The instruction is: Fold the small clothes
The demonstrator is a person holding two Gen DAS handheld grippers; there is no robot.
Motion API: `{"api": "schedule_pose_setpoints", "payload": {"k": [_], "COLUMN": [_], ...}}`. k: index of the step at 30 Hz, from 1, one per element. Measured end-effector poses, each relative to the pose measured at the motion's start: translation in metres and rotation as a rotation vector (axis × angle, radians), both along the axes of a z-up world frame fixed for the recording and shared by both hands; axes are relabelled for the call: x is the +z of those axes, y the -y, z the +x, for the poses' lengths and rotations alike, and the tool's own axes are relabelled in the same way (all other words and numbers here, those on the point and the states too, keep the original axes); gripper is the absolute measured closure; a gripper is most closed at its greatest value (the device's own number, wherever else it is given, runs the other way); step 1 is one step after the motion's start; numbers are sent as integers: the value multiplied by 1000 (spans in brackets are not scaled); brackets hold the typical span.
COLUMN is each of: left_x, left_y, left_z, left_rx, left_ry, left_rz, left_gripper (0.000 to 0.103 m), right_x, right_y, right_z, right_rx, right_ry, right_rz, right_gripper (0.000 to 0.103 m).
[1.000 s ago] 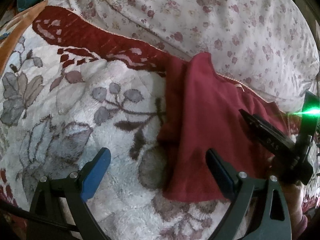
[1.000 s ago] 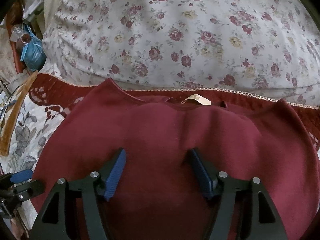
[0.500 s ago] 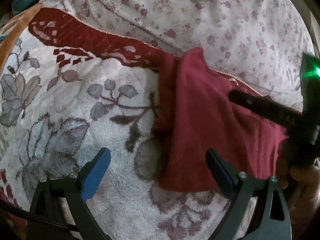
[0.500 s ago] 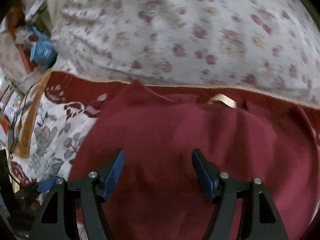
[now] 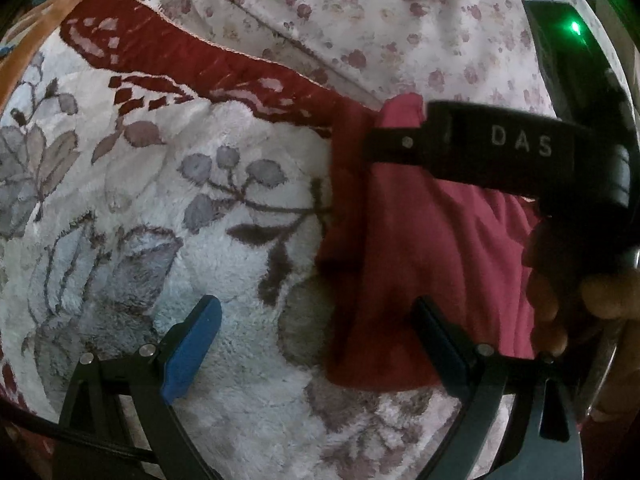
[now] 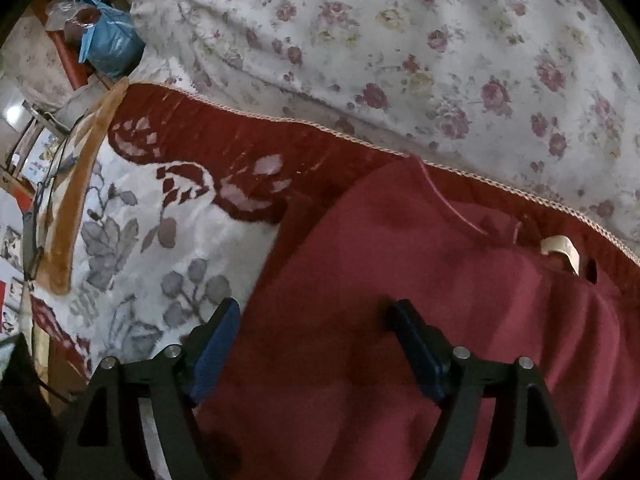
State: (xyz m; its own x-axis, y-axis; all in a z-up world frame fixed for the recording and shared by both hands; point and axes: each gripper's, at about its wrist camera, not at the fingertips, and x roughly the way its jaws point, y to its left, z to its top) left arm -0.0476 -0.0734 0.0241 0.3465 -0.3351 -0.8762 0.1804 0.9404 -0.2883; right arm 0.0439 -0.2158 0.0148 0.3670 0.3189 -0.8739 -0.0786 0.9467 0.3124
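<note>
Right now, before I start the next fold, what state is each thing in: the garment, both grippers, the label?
Red garment: lying on the plush blanket, partly folded, left side doubled over, not gripped.
Left gripper: open, empty, straddling the garment's left edge.
Right gripper: open, empty, over the garment.
Neck label: exposed, sticking up at the collar.
Blue bag: bunched up, beyond the bed.

Left tool [image 5: 316, 344] agape, straddling red garment [image 5: 432, 264] edge on blanket [image 5: 160, 184].
</note>
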Motion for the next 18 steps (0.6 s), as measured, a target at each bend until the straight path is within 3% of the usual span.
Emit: {"api": "schedule_pose_setpoints", "payload": {"k": [6,10,18], "left_x": [-2,-2,-5], "left_y": [-1,-1,5], "left_z": [1,1,5], "left_rx": [-2,0,-6], "left_ry": [-2,-1,20], "left_rz": [0,7,47], "left_gripper": [7,4,3], "right_x": [-8,-24,-28], "right_y": [-45,-46,-25], "right_z": [18,26,25], "right_rx": [108,57,23], "right_ry": [-34,-62,-35], "right_rz": [-133,-269,-210], "right_gripper": [10,10,13]}}
